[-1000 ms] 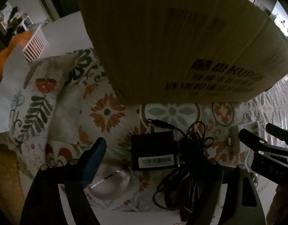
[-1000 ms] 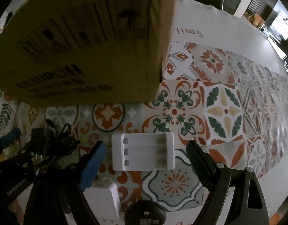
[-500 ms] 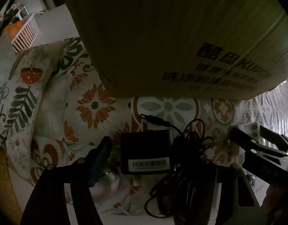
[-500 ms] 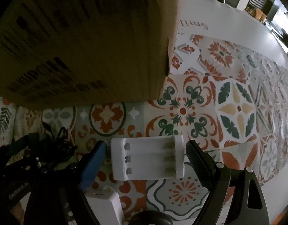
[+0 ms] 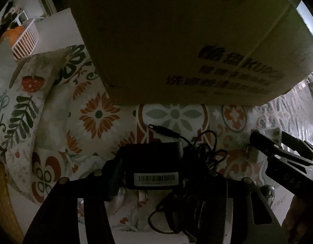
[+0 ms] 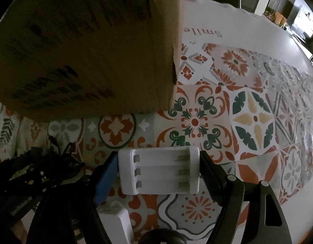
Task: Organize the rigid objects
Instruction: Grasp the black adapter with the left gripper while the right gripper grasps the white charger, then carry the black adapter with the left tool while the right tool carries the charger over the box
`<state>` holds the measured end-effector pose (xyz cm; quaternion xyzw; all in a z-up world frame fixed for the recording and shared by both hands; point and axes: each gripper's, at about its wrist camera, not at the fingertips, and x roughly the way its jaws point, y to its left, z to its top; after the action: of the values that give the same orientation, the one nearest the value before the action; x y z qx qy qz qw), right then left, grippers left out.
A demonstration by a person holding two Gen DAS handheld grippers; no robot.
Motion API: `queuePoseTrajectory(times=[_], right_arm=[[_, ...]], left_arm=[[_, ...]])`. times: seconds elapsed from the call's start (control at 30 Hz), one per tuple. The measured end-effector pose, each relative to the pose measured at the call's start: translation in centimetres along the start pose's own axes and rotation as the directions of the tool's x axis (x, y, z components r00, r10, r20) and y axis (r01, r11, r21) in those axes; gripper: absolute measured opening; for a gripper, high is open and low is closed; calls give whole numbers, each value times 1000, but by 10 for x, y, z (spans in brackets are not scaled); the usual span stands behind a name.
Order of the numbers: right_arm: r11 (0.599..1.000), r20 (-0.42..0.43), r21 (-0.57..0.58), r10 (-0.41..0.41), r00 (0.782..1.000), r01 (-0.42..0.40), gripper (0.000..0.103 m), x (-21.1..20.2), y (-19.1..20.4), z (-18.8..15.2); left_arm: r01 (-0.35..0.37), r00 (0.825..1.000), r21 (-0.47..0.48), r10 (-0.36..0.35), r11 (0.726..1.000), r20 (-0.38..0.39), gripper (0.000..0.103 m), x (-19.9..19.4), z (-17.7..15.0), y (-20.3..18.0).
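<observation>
A black power adapter [image 5: 154, 162] with a barcode label lies on the patterned tablecloth [image 5: 99, 116], its tangled black cable [image 5: 203, 158] to its right. My left gripper [image 5: 160, 168] points down over it with its jaws closing; the blue pad [image 5: 115, 172] touches the adapter's left side and the other finger is sunk in the cable bundle. A white battery charger [image 6: 158, 172] with three slots sits between the fingers of my right gripper [image 6: 158, 158]. Those jaws are closing too, with both pads against the charger's ends.
A big cardboard box [image 5: 176, 40] stands right behind both objects and fills the upper view [image 6: 85, 50]. A white block [image 6: 115, 219] and a dark round object [image 6: 160, 235] lie under the right gripper. A leaf-patterned cushion [image 5: 20, 101] lies to the left.
Both grippers' jaws have narrowed: the left from well apart onto the adapter and cable, the right onto the charger's ends. Both objects look a little closer.
</observation>
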<state>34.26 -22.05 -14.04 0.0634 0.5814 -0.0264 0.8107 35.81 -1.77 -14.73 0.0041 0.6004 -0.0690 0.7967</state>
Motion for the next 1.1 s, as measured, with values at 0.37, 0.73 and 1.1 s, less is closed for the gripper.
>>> queuePoseTrajectory(times=[0.37,0.73,1.1], right_arm=[[1000,108,-20,4,994,-2,77,-45,1,-13],[999,199,-37,31,980,-24,77,-92,13,-13],[997,326,-63,70,943,-52,77,-136,23,-9]], left_arm=[[-18,995,21,16,1000,102,54,-36,-14,-8],[-24,978,28,17,999,208,54,-86,-15,-13],[10,950,33,-20,999,312,54,-140,-12,-21]])
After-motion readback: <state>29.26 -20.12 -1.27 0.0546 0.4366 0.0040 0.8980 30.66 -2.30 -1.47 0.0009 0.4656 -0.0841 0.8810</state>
